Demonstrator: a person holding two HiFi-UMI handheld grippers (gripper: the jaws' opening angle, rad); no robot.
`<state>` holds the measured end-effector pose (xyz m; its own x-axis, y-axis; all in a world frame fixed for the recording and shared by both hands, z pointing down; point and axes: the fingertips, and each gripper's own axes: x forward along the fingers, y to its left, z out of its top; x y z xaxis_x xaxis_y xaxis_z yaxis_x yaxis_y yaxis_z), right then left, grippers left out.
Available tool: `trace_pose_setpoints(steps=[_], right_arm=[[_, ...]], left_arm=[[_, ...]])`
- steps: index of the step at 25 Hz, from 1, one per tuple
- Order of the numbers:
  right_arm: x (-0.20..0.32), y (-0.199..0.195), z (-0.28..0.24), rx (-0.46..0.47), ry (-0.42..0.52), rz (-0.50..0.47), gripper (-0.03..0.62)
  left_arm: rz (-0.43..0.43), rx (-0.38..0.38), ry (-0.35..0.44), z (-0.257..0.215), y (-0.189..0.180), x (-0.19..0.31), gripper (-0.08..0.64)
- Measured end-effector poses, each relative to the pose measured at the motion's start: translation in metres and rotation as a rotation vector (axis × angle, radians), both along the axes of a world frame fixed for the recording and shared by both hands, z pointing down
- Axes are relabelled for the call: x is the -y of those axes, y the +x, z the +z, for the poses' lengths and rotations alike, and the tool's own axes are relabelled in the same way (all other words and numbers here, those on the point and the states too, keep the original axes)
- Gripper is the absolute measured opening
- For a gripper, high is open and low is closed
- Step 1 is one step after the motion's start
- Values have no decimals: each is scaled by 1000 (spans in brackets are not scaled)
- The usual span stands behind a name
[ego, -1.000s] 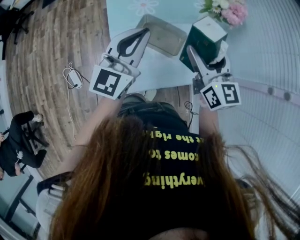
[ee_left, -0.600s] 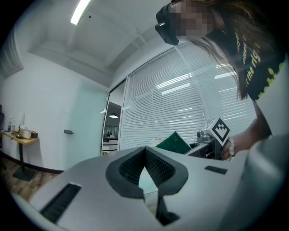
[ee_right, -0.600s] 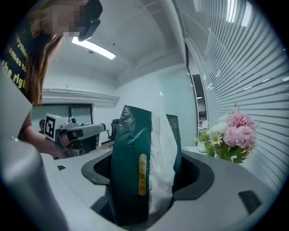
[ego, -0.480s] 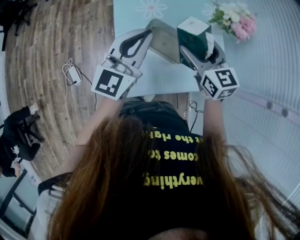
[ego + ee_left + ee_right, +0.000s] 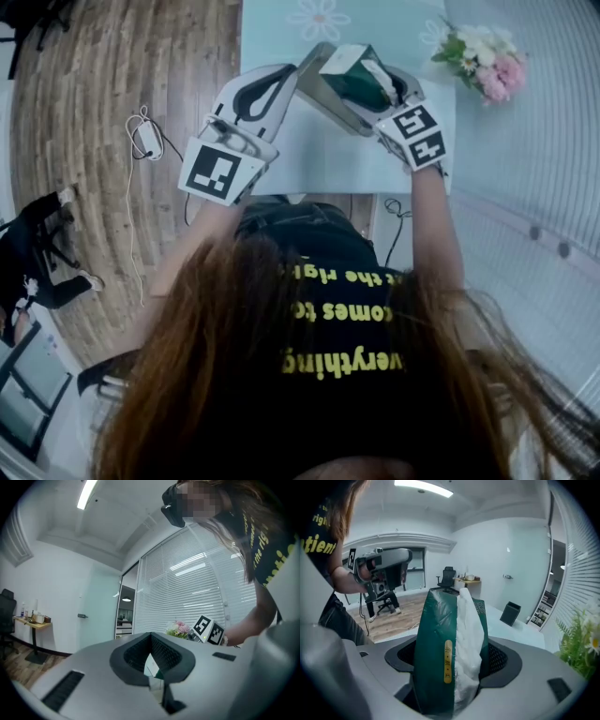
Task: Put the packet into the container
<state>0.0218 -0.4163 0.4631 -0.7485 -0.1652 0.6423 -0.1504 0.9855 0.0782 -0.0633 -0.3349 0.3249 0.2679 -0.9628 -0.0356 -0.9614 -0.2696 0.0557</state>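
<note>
My right gripper [image 5: 375,89] is shut on the green packet [image 5: 349,75], which has white tissue showing at its top. It holds the packet tilted over the grey rectangular container [image 5: 316,86] on the pale table [image 5: 328,159]. In the right gripper view the packet [image 5: 440,653] stands between the dark pads [image 5: 499,660] and fills the gap of the right gripper [image 5: 452,663]. My left gripper [image 5: 292,67] hovers just left of the container with its jaws shut and nothing between them. In the left gripper view the left gripper [image 5: 154,667] points toward the right gripper's marker cube [image 5: 208,630].
A bunch of pink and white flowers [image 5: 487,56] stands at the table's right end, also in the left gripper view as flowers [image 5: 177,629]. A cable and plug [image 5: 145,141] lie on the wooden floor at the left. A seated person [image 5: 37,253] is at the far left.
My right gripper has carried the packet up and left from the table's right side to above the container, tipping it over. The left gripper has barely moved.
</note>
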Motion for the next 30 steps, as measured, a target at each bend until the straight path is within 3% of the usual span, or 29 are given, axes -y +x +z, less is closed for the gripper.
trace_pose_setpoints(steps=[7,16,22,30], right_arm=[[-10,-21,49,-167,-18,-94,381],[-2,-26,100,-292,-76,-93,382],[-5,-30,115,-339,-107,-96,383],[-3,-32,106,-308,-120,-75,399]], left_arm=[[-35,-6,-9,-1,-17,-16,2],[-40,-5,-15,2,-18,-16,2],[-45,-7,-21,3,-20,-18,2],[-47,-10,-22,4,-22,-18,2]])
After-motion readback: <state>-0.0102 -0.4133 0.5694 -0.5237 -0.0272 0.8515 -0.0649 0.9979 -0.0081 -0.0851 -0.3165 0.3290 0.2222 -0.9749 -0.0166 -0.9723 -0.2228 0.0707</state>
